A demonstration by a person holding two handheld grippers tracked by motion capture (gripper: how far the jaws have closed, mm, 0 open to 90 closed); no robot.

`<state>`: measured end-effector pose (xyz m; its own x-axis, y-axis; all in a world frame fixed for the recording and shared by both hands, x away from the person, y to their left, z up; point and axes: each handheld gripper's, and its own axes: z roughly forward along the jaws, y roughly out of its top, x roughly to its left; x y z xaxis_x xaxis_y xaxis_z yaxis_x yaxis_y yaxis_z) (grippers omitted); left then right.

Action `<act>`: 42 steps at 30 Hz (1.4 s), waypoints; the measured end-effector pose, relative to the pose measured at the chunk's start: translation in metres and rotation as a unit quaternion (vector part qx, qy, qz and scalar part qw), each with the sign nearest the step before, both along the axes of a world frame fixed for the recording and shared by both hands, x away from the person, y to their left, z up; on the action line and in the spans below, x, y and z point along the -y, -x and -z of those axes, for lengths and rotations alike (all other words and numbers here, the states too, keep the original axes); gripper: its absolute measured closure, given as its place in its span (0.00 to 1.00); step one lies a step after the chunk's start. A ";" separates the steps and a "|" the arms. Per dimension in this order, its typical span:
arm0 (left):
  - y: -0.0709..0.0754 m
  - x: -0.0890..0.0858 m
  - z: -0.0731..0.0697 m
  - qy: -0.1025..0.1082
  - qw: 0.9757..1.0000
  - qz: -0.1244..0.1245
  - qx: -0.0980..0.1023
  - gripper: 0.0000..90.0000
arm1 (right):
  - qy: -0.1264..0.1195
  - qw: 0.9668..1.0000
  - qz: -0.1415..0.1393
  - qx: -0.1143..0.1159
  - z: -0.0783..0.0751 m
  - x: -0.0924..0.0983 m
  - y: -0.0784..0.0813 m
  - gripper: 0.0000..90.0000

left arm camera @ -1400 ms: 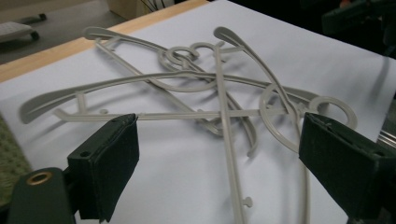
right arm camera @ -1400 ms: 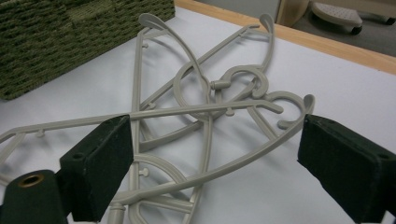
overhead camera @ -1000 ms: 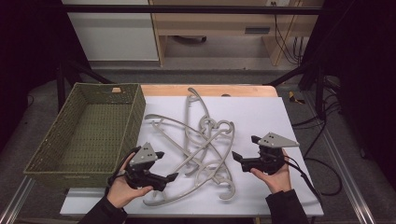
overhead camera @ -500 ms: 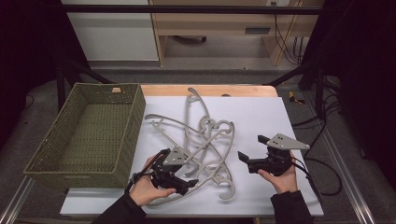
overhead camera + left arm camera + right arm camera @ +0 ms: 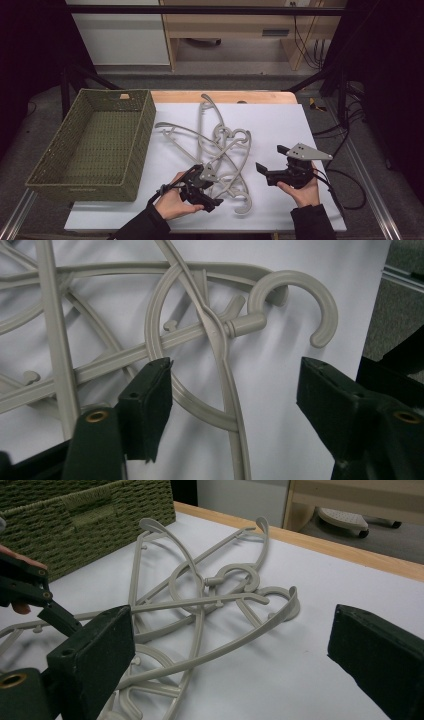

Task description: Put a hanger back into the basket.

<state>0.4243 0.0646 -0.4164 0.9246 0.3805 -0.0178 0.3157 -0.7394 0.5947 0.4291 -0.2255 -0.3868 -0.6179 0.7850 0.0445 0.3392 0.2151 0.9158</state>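
Item: tangled grey hangers point(image 5: 212, 145) on white table sheet point(image 5: 280, 125), two hand-held grippers in attendance.

High view: the hangers are piled at the sheet's centre, just right of the woven basket point(image 5: 95, 145); the left gripper point(image 5: 209, 192) is set over the pile's near edge, the right gripper point(image 5: 267, 167) is held apart to the right. Left gripper view: the jaws are seen spread, having just been closing, with a curved hanger bar point(image 5: 220, 390) between them, its hook point(image 5: 300, 295) beyond; no pad is pressed on it. Right gripper view: the jaws are spread wide, nothing between them, the pile point(image 5: 210, 595) lying ahead before the basket point(image 5: 85, 520).
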 end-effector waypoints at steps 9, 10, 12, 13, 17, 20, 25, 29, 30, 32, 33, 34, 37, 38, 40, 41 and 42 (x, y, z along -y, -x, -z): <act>-0.005 0.018 0.010 -0.033 0.999 0.006 -0.006 0.51 | 0.003 1.000 -0.001 -0.002 0.000 0.000 0.000 0.06; -0.006 0.020 0.012 -0.040 0.999 0.004 -0.006 0.52 | 0.003 1.000 0.000 -0.001 0.000 0.000 0.000 0.06; -0.007 0.023 0.015 -0.048 0.999 0.000 -0.005 0.56 | 0.002 1.000 0.000 -0.003 0.000 0.000 0.000 0.06; -0.008 0.024 0.016 -0.050 0.999 -0.002 -0.008 0.58 | 0.002 1.000 0.001 -0.003 -0.001 0.001 0.000 0.06; -0.011 0.028 0.021 -0.062 0.998 -0.005 -0.012 0.66 | 0.002 1.000 0.001 -0.003 -0.001 0.001 0.000 0.07; -0.014 0.029 0.024 -0.064 0.998 -0.011 -0.017 0.71 | 0.003 1.000 0.001 -0.003 -0.001 0.001 0.000 0.07; -0.015 0.031 0.027 -0.065 0.997 -0.017 -0.025 0.82 | 0.004 1.000 0.000 -0.004 0.000 0.001 0.000 0.07; -0.014 0.032 0.027 -0.063 0.997 -0.023 -0.027 0.86 | 0.005 1.000 -0.001 -0.004 0.000 0.000 0.000 0.07; -0.014 0.031 0.027 -0.062 0.997 -0.028 -0.028 0.86 | 0.005 1.000 -0.001 -0.004 0.000 0.000 -0.001 0.07; -0.014 0.031 0.027 -0.059 0.997 -0.033 -0.030 0.88 | 0.005 1.000 -0.001 -0.005 0.000 0.000 0.000 0.07; -0.014 0.031 0.027 -0.059 0.997 -0.033 -0.030 0.89 | 0.005 1.000 -0.002 -0.006 0.000 0.000 0.000 0.07; -0.015 0.030 0.027 -0.059 0.997 -0.038 -0.029 0.89 | 0.005 1.000 -0.002 -0.007 0.000 0.000 0.000 0.07; -0.014 0.028 0.027 -0.053 0.997 -0.043 -0.031 0.90 | 0.005 1.000 -0.002 -0.006 0.000 0.000 -0.001 0.07; -0.014 0.028 0.027 -0.053 0.997 -0.043 -0.031 0.90 | 0.005 1.000 -0.002 -0.006 0.000 0.000 -0.001 0.07; -0.013 0.027 0.026 -0.053 0.997 -0.042 -0.030 0.90 | 0.005 1.000 -0.002 -0.006 0.000 0.000 0.000 0.07; -0.013 0.026 0.025 -0.050 0.997 -0.041 -0.028 0.90 | 0.005 1.000 -0.003 -0.006 0.000 0.000 0.000 0.07; -0.012 0.026 0.024 -0.048 0.998 -0.043 -0.028 0.90 | 0.005 1.000 -0.003 -0.006 0.000 0.000 0.000 0.08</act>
<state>0.4366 0.0390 -0.4405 0.8867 0.4615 -0.0277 0.4113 -0.7602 0.5029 0.4294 -0.2259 -0.3867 -0.6217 0.7819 0.0448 0.3497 0.2260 0.9092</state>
